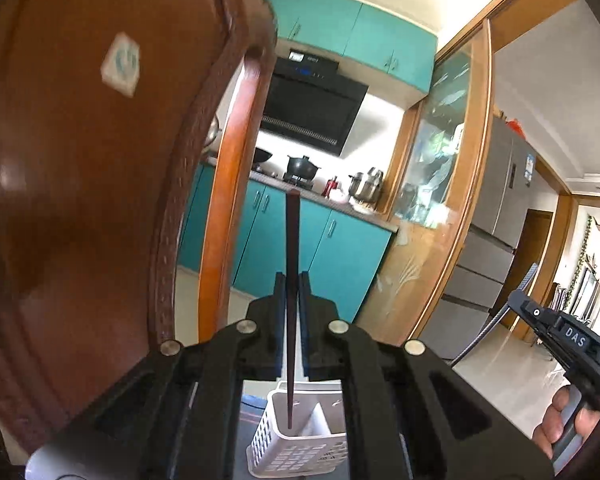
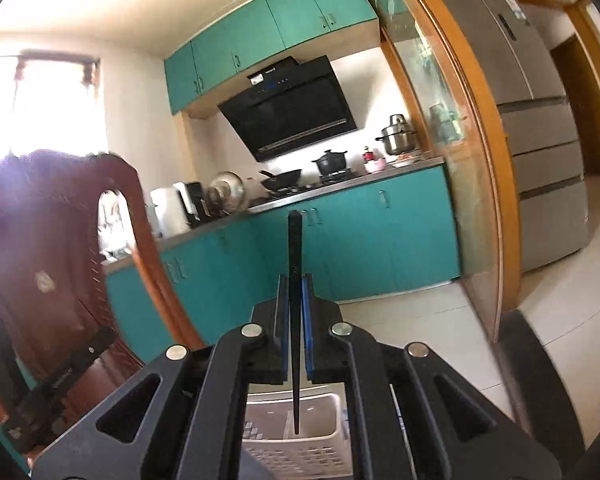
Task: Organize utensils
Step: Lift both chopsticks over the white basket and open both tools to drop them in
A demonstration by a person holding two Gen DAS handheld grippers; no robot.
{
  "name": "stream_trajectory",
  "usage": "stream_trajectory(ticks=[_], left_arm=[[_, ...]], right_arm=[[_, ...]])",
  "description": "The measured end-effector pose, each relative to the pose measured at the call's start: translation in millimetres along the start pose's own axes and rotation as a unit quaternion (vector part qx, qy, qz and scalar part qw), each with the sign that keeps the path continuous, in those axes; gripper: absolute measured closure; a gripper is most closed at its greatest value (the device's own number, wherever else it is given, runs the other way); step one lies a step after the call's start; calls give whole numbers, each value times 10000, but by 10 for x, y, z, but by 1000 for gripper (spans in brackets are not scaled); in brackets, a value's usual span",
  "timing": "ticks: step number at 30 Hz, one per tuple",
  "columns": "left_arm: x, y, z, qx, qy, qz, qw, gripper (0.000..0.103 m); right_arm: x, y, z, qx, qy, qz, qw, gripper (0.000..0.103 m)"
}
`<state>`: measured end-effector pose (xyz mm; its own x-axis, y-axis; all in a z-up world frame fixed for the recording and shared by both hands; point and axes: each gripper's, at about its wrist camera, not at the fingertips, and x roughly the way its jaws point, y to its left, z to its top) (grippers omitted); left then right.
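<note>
My left gripper [image 1: 292, 280] is shut on a dark brown chopstick [image 1: 291, 264] held upright, its lower tip hanging inside a white perforated utensil basket [image 1: 296, 446] below the fingers. My right gripper [image 2: 295, 282] is shut on a black chopstick [image 2: 295, 248], also upright, with its lower tip over the same white basket [image 2: 296, 452]. The right gripper and the hand holding it also show at the right edge of the left wrist view [image 1: 568, 344]. The left gripper shows at the lower left of the right wrist view [image 2: 60, 380].
A brown wooden chair back [image 1: 84, 184] stands close on the left; it also shows in the right wrist view [image 2: 60, 248]. Behind are teal kitchen cabinets [image 2: 340, 236], a black range hood [image 2: 292, 108], pots on the counter, a glass sliding door [image 1: 440, 152] and a grey fridge [image 2: 540, 128].
</note>
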<state>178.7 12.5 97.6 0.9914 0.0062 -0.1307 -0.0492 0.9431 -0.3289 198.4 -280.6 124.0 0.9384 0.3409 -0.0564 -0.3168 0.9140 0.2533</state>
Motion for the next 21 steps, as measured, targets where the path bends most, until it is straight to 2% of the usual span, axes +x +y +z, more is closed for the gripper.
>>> stream_trajectory(ticks=[2, 6, 12, 14, 18, 21], left_arm=[[249, 44, -20, 12, 153, 79, 9999, 96], [498, 48, -144, -35, 564, 54, 9984, 96], [673, -98, -297, 164, 862, -66, 9961, 96], [673, -151, -330, 289, 897, -78, 9955, 92], [563, -196, -343, 421, 892, -132, 9950, 76], [481, -236, -332, 569, 934, -188, 9938, 75]], right_arm=[[69, 18, -102, -122, 16, -21, 9999, 96], [296, 15, -296, -281, 261, -154, 9991, 96], [499, -35, -544, -214, 820, -210, 9962, 96], [489, -31, -577, -207, 906, -184, 9955, 95], [363, -11, -558, -352, 880, -230, 9952, 68], [174, -35, -468, -407, 829, -213, 9955, 64]])
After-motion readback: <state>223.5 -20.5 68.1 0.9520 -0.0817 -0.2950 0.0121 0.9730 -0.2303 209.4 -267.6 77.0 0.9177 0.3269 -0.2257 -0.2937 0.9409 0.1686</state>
